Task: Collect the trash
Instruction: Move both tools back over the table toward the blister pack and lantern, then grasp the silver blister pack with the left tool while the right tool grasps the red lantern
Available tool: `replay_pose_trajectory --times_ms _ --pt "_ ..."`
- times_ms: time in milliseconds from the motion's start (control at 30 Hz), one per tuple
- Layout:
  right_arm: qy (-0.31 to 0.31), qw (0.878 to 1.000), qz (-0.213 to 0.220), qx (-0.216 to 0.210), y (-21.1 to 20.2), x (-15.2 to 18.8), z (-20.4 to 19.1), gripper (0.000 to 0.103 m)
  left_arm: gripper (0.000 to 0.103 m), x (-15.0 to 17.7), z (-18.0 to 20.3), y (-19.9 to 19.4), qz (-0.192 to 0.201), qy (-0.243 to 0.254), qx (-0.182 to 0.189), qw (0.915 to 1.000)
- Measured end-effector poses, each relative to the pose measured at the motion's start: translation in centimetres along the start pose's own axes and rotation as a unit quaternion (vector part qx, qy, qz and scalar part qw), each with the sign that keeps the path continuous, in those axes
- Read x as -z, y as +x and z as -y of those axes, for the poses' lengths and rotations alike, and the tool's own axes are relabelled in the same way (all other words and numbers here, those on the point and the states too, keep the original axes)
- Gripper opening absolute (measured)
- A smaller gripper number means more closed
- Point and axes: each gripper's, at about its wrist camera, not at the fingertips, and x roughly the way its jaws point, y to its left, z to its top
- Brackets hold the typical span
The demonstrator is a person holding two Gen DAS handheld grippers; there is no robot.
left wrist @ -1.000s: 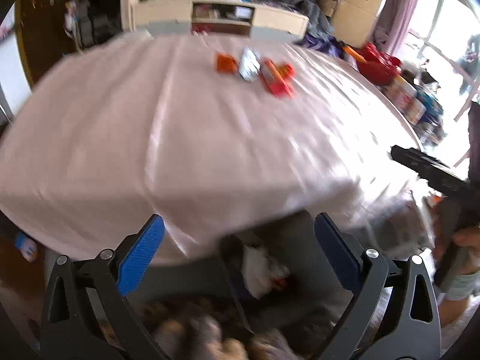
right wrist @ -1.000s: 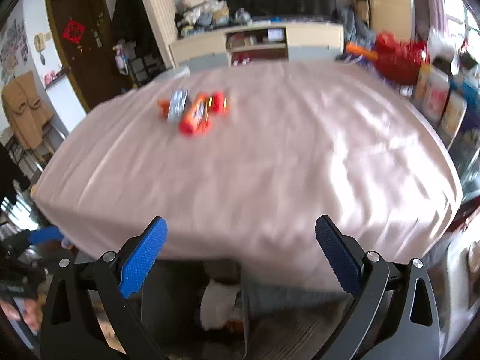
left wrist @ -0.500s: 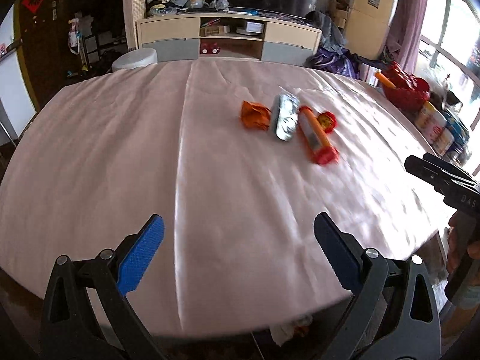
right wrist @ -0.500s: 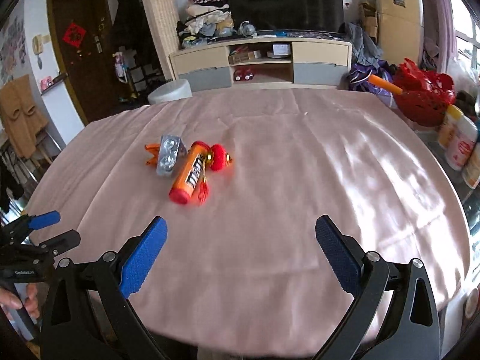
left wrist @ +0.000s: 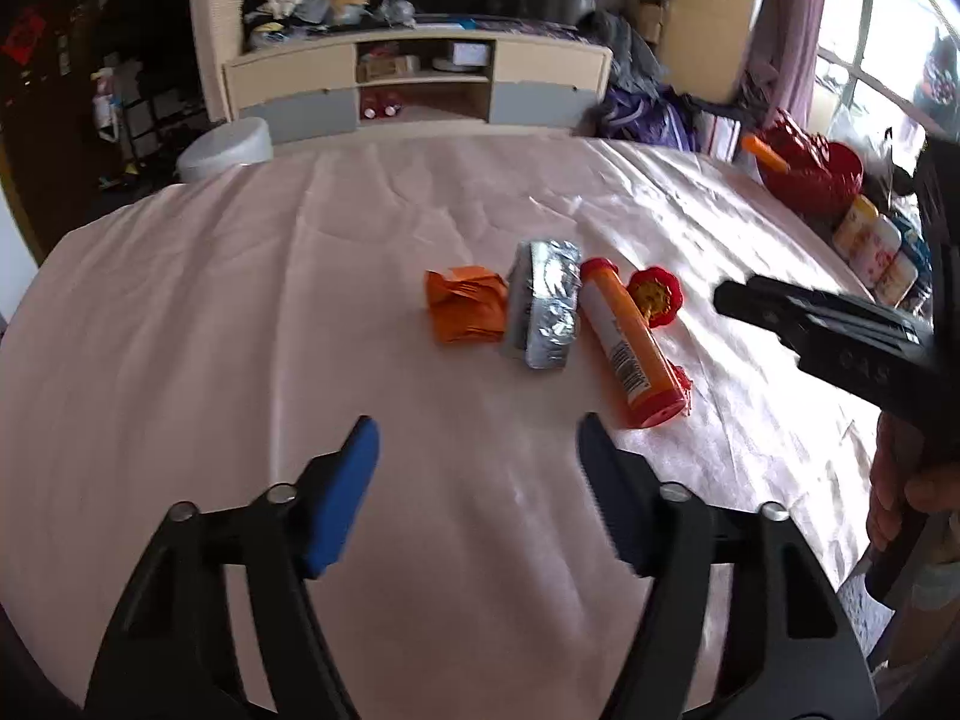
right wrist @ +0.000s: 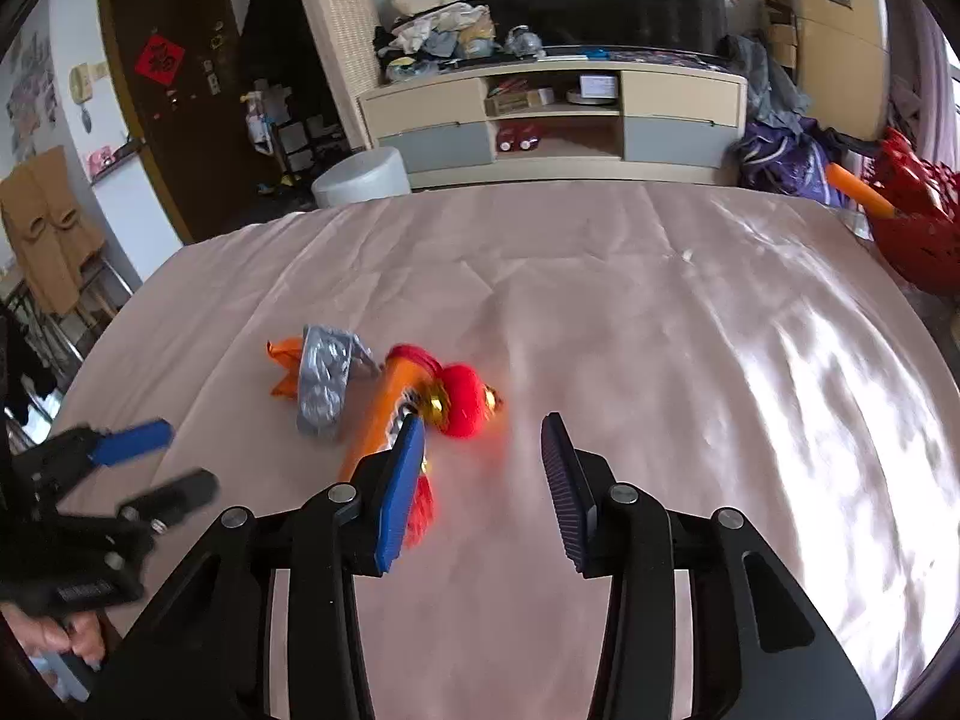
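Closing at this moment, both grippers hang over the pink tablecloth (left wrist: 180, 312) w/ nothing between the jaws. The left gripper (left wrist: 477, 450) is near the front edge, short of the trash; the right gripper (right wrist: 483, 450) is just beside the red ornament (right wrist: 465, 399), not touching as far as can be seen.

The trash lies in one small group around the middle of the surface: an orange wrapper (left wrist: 462, 312), a silver foil pack (left wrist: 543, 312) touching it, then an orange tube (left wrist: 624, 342) w/ red cap, and the ornament w/ tassel at the tube's far side.

Handling, as a judgement: wrapper & foil pack are probably very light and crumple easily, so pinch across a raised fold or the short side, not flat from above. The tube looks stiff and round, may roll or slip on the smooth cloth; better to take it across the middle of the body. The ornament seems soft, small; grip the round body, not the tassel.
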Motion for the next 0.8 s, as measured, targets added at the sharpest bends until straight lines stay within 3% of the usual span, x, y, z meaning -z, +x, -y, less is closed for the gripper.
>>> replay_pose_trajectory --times_ms 267,633,800 --pt "0.001 0.999 -0.032 -0.004 3.3 -0.8 -0.4 0.042 0.062 -1.4 1.1 2.9 -0.010 0.014 0.007 0.9998" --pt "0.001 0.999 -0.033 -0.019 4.7 -1.2 -0.2 0.043 0.060 -3.8 1.4 6.2 -0.016 0.013 0.021 0.9996" --pt "0.006 0.999 -0.034 -0.019 5.0 -1.5 0.4 0.052 0.054 -4.4 1.5 7.5 -0.021 0.014 0.027 0.9993"
